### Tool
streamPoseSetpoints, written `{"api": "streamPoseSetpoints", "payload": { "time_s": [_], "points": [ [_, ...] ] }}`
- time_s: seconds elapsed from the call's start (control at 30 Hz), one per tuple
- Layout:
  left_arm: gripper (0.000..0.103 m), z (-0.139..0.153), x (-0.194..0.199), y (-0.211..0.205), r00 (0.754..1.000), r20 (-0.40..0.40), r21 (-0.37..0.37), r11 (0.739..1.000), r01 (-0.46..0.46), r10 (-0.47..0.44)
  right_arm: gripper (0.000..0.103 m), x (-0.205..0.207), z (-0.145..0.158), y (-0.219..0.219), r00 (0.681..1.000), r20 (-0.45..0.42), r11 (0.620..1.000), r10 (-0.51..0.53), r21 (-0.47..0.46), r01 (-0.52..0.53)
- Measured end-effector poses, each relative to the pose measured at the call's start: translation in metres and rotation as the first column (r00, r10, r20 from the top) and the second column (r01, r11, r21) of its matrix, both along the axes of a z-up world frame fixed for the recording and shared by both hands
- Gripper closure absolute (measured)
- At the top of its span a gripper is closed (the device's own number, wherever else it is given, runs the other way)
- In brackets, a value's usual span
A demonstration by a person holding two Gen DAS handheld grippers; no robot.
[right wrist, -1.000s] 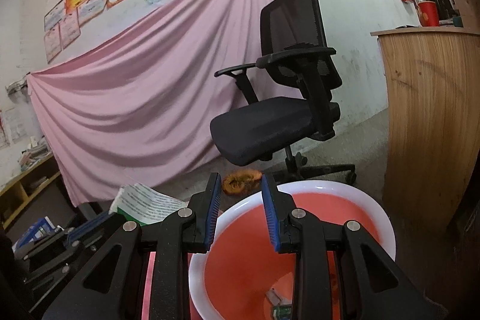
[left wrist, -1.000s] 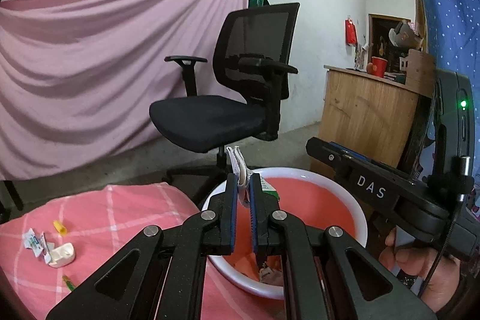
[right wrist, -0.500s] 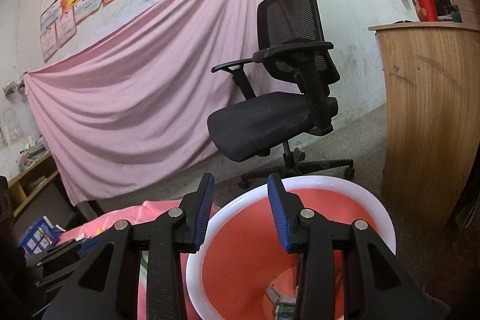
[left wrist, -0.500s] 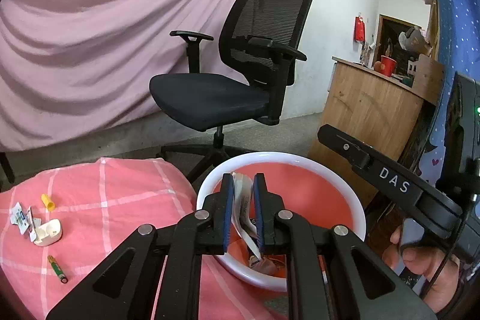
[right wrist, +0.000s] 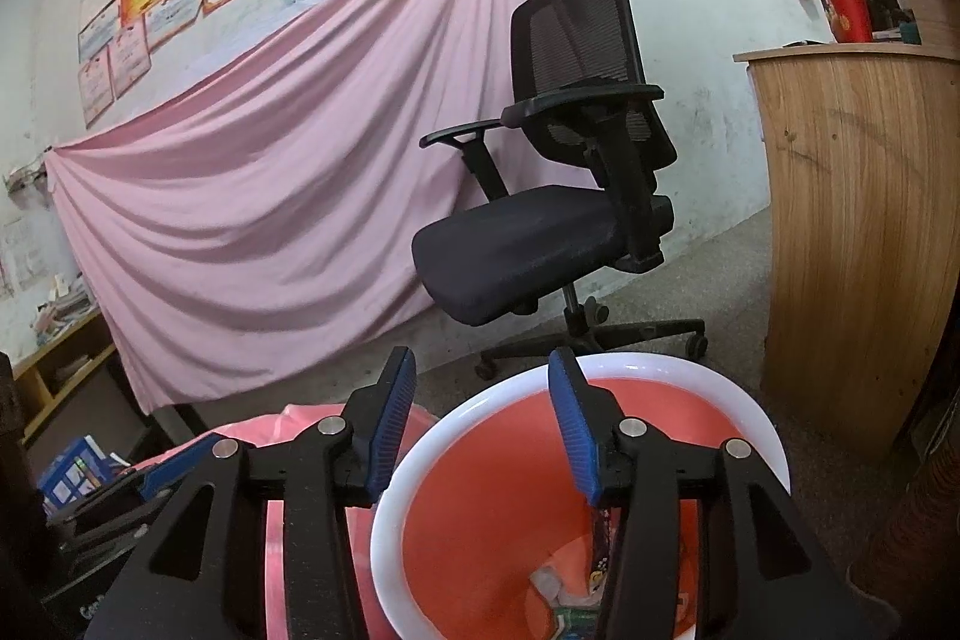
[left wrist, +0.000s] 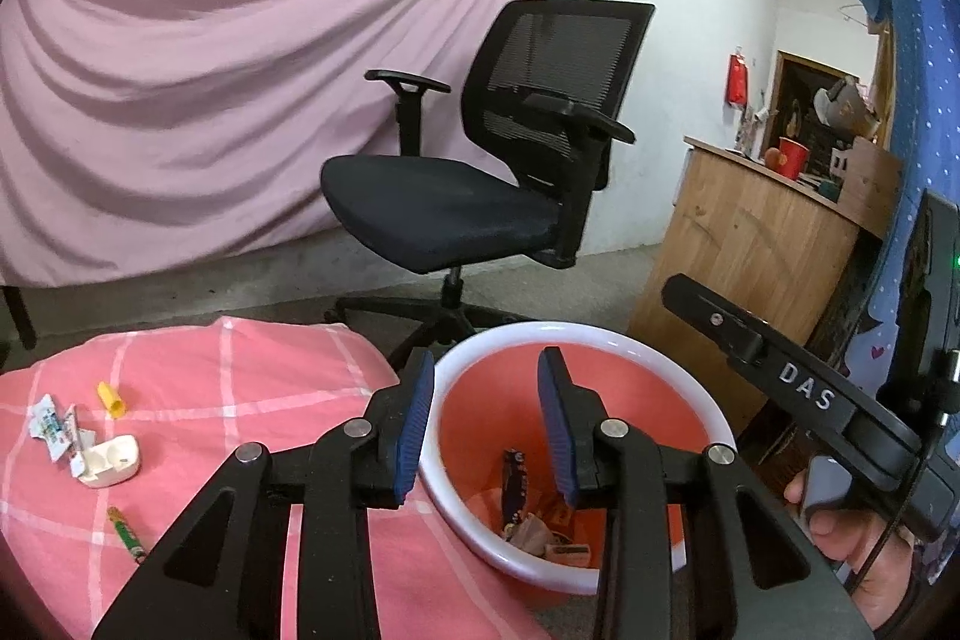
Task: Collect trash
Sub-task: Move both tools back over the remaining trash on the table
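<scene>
Room: a bed with a pink checked cover [left wrist: 252, 400] under both grippers, bare floor beyond, a pink sheet [left wrist: 210, 100] hung on the far wall.
Left gripper [left wrist: 483, 424]: its jaws have just been opening and now stand partly apart with nothing between them; the paper they pinched a second ago is gone.
Right gripper [right wrist: 480, 424]: its jaws have also just been opening, empty, somewhat wider than the left pair.
Bin [left wrist: 690, 370]: red with a white rim, straight ahead of and below both pairs of jaws.
Trash in bin [left wrist: 528, 520]: wrappers and scraps lie at the bottom, so the drop looks done.
Trash left: to the left of the left jaws, well apart on the cover, lie a wrapper [left wrist: 51, 424], a white case [left wrist: 111, 460], a yellow cap [left wrist: 111, 397] and a green pen [left wrist: 126, 526].
Next, as I judge it: turn left for those four pieces.
Beyond the bin: a black chair [left wrist: 480, 196], then a wooden counter [left wrist: 750, 244] to the right.
</scene>
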State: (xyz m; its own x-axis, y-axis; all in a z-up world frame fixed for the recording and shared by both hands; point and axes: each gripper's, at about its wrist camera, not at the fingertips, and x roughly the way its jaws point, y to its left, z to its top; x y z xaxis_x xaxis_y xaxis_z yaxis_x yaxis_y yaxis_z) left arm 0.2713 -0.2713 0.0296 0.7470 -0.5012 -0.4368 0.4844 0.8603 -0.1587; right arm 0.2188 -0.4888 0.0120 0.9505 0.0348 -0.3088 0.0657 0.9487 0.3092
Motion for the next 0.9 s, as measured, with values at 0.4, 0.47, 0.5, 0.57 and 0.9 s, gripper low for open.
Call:
{"api": "streamPoseSetpoints", "payload": {
  "time_s": [0.4, 0.47, 0.5, 0.57, 0.9],
  "points": [
    [0.001, 0.032, -0.019, 0.071, 0.971, 0.102, -0.057, 0.975, -0.213, 0.218, 0.004, -0.009, 0.018, 0.022, 0.993, 0.119, 1.000, 0.023, -0.003, -0.023],
    [0.001, 0.037, -0.029, 0.092, 0.947, 0.150, -0.096, 0.958, -0.271, 0.283, 0.000, -0.012, 0.022, 0.032, 0.986, 0.160, 0.999, 0.039, -0.014, -0.037],
    [0.001, 0.038, -0.031, 0.098, 0.941, 0.159, -0.099, 0.953, -0.285, 0.298, 0.000, -0.013, 0.024, 0.037, 0.983, 0.176, 0.999, 0.049, -0.021, -0.046],
    [0.001, 0.042, -0.037, 0.114, 0.925, 0.177, -0.094, 0.941, -0.325, 0.337, 0.000, -0.016, 0.028, 0.049, 0.974, 0.215, 0.997, 0.074, -0.042, -0.067],
    [0.001, 0.043, -0.072, 0.183, 0.840, 0.264, -0.099, 0.879, -0.466, 0.474, 0.000, -0.031, 0.041, 0.116, 0.894, 0.375, 0.966, 0.246, -0.171, -0.195]
  ]
}}
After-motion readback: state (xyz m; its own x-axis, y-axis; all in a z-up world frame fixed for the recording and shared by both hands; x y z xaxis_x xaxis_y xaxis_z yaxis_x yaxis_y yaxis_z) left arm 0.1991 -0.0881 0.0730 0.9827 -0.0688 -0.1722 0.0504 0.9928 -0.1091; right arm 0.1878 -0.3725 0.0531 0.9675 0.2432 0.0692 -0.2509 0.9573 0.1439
